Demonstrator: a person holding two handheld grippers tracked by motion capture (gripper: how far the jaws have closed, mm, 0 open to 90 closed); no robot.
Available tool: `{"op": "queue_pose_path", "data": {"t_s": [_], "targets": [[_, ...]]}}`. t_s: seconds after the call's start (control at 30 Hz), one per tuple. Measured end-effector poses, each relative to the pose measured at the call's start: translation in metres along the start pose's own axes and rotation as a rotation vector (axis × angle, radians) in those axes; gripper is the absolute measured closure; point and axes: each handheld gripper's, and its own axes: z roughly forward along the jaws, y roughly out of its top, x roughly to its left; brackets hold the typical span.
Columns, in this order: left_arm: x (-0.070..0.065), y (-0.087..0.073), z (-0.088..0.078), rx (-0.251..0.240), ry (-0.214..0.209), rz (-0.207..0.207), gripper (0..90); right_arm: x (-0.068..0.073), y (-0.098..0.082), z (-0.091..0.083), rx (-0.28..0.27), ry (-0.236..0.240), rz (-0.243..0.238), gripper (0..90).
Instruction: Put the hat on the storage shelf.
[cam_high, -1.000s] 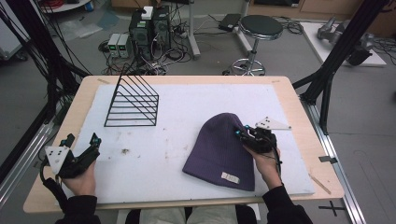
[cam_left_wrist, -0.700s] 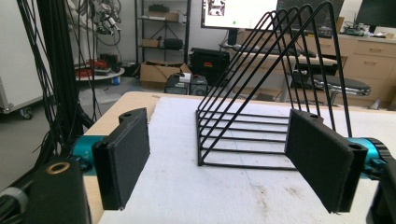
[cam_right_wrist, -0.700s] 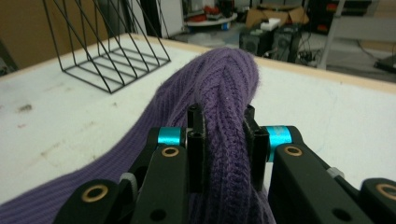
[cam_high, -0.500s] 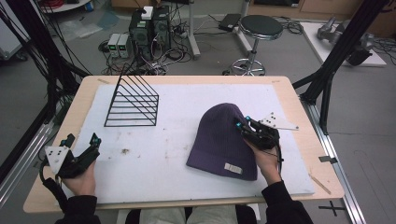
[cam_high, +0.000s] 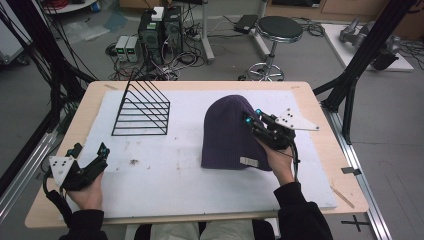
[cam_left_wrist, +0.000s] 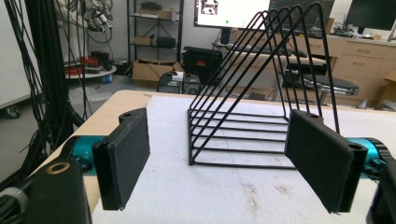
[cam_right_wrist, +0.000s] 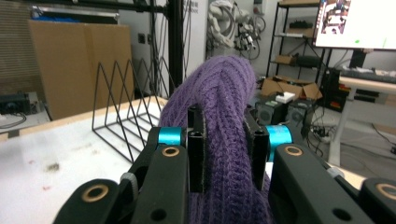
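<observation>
A purple knitted beanie (cam_high: 230, 132) with a small label hangs partly lifted over the white mat (cam_high: 170, 170), right of centre. My right gripper (cam_high: 252, 121) is shut on its right edge, and in the right gripper view the knit (cam_right_wrist: 224, 140) is bunched between the two black pads (cam_right_wrist: 196, 149). My left gripper (cam_high: 90, 157) rests at the table's left front, jaws open with nothing between them; its wide-apart pads (cam_left_wrist: 123, 156) frame the black wire rack (cam_left_wrist: 254, 93) ahead.
The black wire rack (cam_high: 142, 107) stands on the mat at the back left. The wooden table edge (cam_high: 200, 215) runs along the front. A stool (cam_high: 277, 30) and electronics boxes (cam_high: 160, 25) sit on the floor beyond the table.
My right gripper has lifted the beanie's edge and carried it toward the back of the table; the beanie has shifted with it. The left hand has stayed put.
</observation>
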Motion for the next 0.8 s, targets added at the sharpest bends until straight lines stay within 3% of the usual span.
{"op": "queue_pose_path", "data": {"t_s": [0.3,0.4,0.67,0.8], "targets": [[-0.003,0.004,0.001,0.0,-0.037,0.006,22.4,0.006,0.031,0.003,-0.088,0.032,-0.021,76.2],[-0.003,0.009,0.002,0.008,-0.078,-0.019,23.4,0.008,0.044,0.006,-0.112,0.047,-0.03,76.1],[-0.013,0.022,0.004,-0.012,-0.164,0.002,22.4,0.016,0.074,0.016,-0.151,0.114,-0.065,76.0],[-0.02,0.03,0.007,-0.009,-0.26,0.005,22.4,0.023,0.085,0.021,-0.159,0.147,-0.083,75.7]]}}
